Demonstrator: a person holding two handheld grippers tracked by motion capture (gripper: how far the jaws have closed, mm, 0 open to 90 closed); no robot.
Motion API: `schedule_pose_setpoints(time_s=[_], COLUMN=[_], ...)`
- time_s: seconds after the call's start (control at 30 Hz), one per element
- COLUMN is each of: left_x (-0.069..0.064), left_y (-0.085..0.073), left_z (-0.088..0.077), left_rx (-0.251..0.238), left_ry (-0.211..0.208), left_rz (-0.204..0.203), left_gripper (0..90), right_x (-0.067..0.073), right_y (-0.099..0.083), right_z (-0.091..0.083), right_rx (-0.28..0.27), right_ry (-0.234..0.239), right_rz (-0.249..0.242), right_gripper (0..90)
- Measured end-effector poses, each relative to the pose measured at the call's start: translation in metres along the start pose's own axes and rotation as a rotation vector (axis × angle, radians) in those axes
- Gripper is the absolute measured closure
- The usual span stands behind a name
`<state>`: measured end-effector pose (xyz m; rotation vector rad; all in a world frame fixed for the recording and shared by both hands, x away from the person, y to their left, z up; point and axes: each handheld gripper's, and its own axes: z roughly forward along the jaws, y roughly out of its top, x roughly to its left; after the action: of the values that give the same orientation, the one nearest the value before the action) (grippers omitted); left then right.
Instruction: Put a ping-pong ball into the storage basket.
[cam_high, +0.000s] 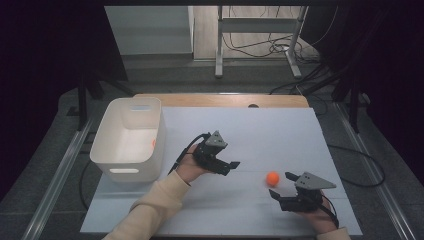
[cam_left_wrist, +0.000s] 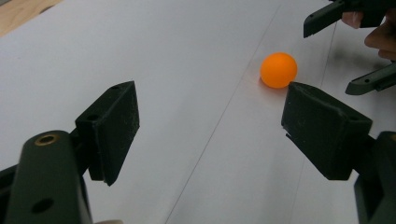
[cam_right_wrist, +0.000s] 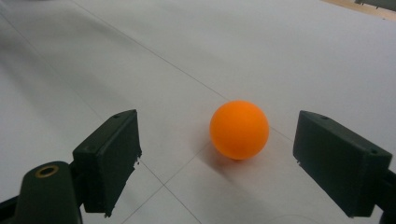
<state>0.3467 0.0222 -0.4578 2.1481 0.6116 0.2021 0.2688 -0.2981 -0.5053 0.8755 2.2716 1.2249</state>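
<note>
Small orange plastic ball (cam_high: 272, 178) sits on white table sheet (cam_high: 280, 135), near-right, just left of right gripper (cam_high: 284, 186). Both grippers, incl. left gripper (cam_high: 231, 167), spread wide, holding nothing. Probably v. light, smooth, rolls easily: pinch across its middle, gently.
</note>
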Motion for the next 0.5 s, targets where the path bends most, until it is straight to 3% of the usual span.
schedule_pose_setpoints(time_s=[0.5], left_x=[-0.010], left_y=[0.002], left_z=[0.021], left_rx=[0.033], left_ry=[-0.030], left_rz=[0.020], left_gripper=[20.0], right_x=[0.000], right_y=[0.000], right_z=[-0.001], right_rx=[-0.011], right_ry=[0.009], right_rz=[0.004], right_gripper=[15.6])
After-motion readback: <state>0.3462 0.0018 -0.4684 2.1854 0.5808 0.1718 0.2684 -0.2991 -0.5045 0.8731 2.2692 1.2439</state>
